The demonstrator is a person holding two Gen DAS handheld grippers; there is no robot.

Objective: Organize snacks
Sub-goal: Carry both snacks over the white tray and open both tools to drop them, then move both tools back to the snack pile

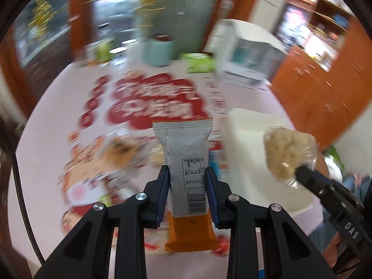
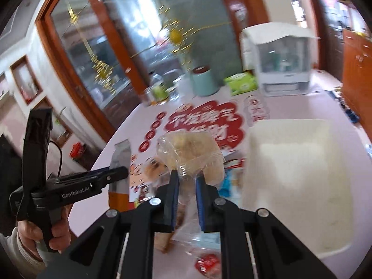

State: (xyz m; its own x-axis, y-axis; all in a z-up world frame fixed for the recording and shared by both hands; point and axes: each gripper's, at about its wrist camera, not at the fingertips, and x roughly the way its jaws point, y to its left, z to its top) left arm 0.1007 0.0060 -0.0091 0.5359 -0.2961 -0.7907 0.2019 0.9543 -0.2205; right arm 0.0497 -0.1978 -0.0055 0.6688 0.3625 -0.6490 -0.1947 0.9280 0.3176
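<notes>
My left gripper [image 1: 187, 174] is shut on a silver and orange snack bar [image 1: 187, 162], held upright above the table; the bar also shows in the right wrist view [image 2: 121, 162]. My right gripper [image 2: 187, 179] is shut on a clear wrapped beige cake [image 2: 193, 151], raised above the table; the cake also shows at the right of the left wrist view [image 1: 290, 153]. A white tray [image 2: 295, 169] lies on the table to the right of both grippers, and in the left wrist view [image 1: 246, 130]. More snacks [image 1: 121, 153] lie blurred on the table below.
The table [image 2: 302, 107] has a pink cloth with red print. At its far side stand a mint jar [image 2: 204, 81], a green box [image 2: 240, 83] and a white appliance [image 2: 281, 65]. A red wrapped snack [image 2: 207, 265] lies near the front.
</notes>
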